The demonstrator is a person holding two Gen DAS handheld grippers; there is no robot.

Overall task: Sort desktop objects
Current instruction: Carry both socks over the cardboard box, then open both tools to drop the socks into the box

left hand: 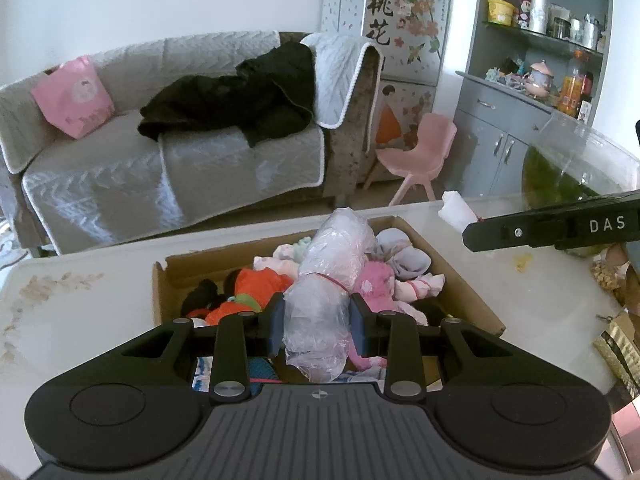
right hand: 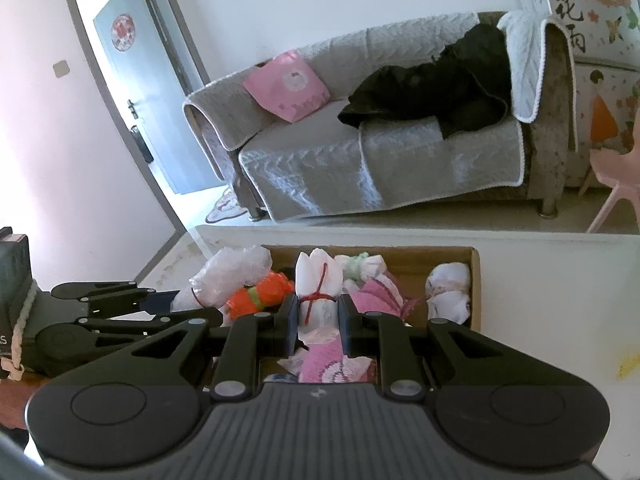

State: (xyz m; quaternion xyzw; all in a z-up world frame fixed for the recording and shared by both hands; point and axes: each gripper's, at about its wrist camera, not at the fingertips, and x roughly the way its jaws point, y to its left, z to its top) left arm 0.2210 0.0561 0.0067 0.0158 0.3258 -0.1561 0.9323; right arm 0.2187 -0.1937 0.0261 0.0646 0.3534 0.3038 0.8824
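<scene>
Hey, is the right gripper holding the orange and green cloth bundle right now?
No, the right gripper is shut on a white rolled bundle tied with red string; the orange and green cloth bundle lies beside it in the cardboard box.

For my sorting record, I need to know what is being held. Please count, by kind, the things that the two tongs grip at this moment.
Clear plastic bundle, in the left tongs: 1
White bundle tied with red string, in the right tongs: 1
Total: 2
</scene>
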